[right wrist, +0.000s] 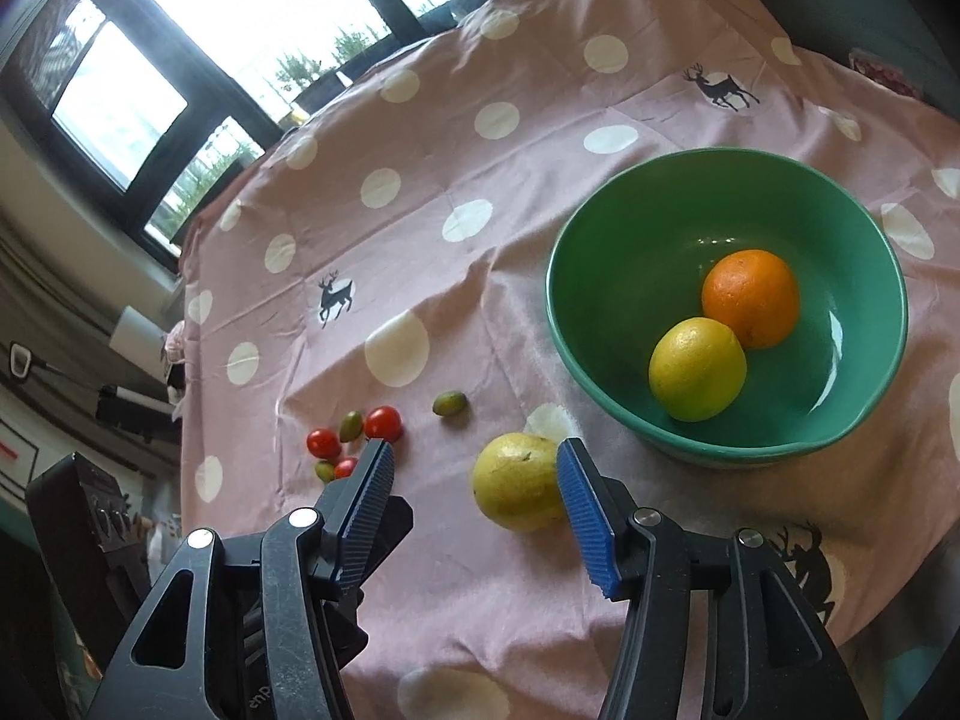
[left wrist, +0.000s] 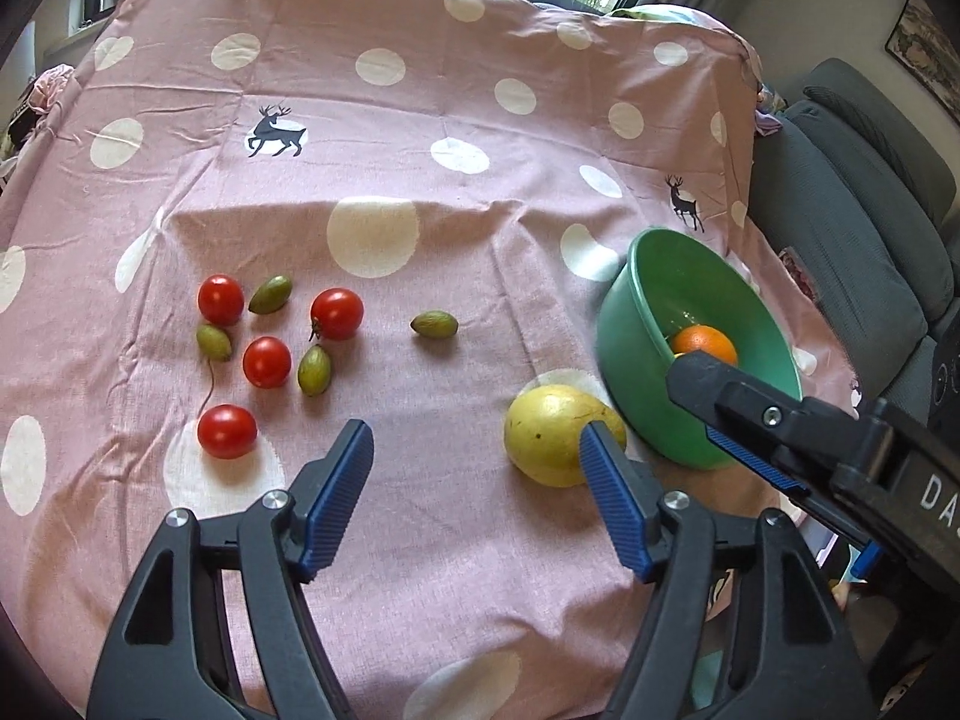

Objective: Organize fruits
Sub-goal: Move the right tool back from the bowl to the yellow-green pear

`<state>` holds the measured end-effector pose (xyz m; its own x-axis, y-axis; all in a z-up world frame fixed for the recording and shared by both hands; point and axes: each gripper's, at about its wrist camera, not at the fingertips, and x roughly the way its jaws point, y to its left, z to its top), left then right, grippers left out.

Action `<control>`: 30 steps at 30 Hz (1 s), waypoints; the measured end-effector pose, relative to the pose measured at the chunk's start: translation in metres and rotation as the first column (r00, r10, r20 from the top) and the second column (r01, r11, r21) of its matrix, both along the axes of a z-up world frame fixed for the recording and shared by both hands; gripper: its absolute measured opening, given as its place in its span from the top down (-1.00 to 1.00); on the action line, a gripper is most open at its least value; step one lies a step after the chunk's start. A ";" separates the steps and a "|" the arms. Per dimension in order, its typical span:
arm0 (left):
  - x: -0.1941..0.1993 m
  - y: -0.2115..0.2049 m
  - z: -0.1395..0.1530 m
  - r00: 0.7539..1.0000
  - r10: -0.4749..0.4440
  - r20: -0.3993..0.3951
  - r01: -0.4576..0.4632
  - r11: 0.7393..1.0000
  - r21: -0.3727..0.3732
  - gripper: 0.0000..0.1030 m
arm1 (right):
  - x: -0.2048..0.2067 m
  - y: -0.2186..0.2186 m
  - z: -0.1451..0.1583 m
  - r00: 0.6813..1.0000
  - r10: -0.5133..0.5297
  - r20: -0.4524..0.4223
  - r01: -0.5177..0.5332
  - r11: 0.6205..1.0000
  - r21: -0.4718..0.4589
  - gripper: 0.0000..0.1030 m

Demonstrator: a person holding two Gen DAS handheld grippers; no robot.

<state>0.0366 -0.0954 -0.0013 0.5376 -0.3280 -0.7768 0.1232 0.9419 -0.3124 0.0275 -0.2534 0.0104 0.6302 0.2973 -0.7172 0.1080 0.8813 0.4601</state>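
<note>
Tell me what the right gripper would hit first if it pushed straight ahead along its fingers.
Probably the pink polka-dot tablecloth; the right gripper stands open, and the yellow-green pear-like fruit lies just off-centre by its right finger, so depth leaves that unclear.

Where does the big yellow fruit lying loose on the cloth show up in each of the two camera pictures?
Left wrist view: yellow fruit lower right of centre, partly behind a blue pad.
Right wrist view: it sits just below centre, beside a blue pad.
Shared landmark: the green bowl, just right of the fruit in both.
</note>
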 end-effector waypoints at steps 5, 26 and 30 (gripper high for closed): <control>0.000 0.001 -0.002 1.000 -0.002 -0.021 0.002 1.000 -0.009 -0.39 | 0.003 0.001 -0.006 1.000 0.001 -0.028 0.000 1.000 0.016 -0.30; 0.002 -0.001 -0.008 0.997 -0.034 -0.064 0.033 0.999 -0.025 -0.46 | 0.009 0.007 -0.020 0.996 0.021 -0.092 -0.019 0.999 0.030 -0.32; 0.003 0.002 -0.009 0.997 -0.031 -0.070 0.029 0.999 -0.030 -0.46 | 0.010 0.007 -0.020 0.995 0.018 -0.097 -0.015 0.999 0.031 -0.32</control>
